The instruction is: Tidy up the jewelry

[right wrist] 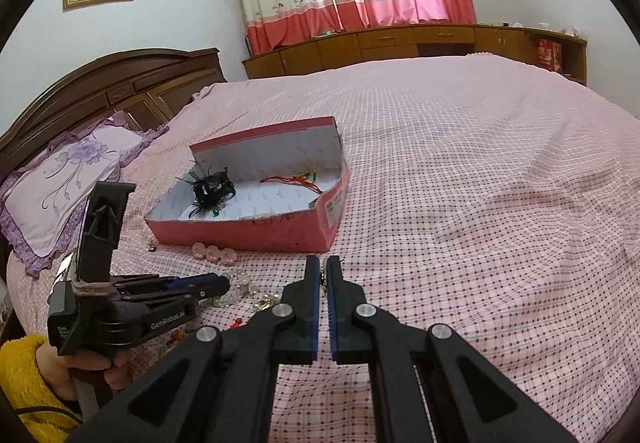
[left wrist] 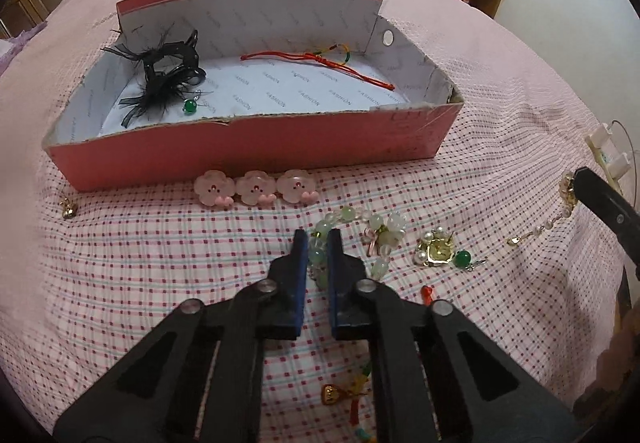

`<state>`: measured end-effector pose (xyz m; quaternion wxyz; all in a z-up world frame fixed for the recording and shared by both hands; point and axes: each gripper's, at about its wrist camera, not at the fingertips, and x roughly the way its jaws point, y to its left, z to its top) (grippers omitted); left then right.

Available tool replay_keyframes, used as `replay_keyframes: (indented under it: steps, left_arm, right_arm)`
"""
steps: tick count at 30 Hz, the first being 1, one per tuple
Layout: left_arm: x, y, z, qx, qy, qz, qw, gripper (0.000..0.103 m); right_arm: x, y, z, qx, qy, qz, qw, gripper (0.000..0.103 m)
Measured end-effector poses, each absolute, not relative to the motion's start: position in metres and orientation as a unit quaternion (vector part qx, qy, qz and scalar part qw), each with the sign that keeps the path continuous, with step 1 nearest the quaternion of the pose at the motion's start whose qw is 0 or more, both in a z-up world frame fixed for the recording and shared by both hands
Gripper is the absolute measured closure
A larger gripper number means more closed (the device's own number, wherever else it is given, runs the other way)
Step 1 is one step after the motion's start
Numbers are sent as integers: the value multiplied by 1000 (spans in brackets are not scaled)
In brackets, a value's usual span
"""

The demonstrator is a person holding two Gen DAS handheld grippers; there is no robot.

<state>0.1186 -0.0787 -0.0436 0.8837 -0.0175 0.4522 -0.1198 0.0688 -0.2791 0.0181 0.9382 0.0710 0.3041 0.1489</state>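
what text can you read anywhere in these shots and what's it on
"FASHION": repeated, upside down, across the white lining paper of the pink shoe box.
"GenRobot.AI": on the side of the left gripper, seen in the right wrist view.
Small white label on the left gripper's camera block: too small to read.
Sticker on the shoe box end: blurred, unreadable.

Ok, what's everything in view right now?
cardboard box: one, pink, on bedspread
feather hair clip: one, black, box's left
cord bracelet: one, red, box's right
flower clips: three, pink, before box
bead bracelet: one, pale green, between left gripper's fingers
brooch: one, gold-and-pearl, beside bead bracelet
bead earrings: two, green, one in box, one by brooch
dangle earring: one, gold-and-pearl, in right gripper
charm: one, gold, left of clips
left gripper: black, shut on bead bracelet
right gripper: black, shut on dangle earring
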Motion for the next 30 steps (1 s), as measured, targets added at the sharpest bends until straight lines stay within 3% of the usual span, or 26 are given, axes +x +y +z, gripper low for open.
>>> replay_keyframes:
  steps: [30]
  left_arm:
    - [71,-31,58,-51,319,-114,939,103]
  right_arm:
    - [73,-242,56,54,262,183,946,99]
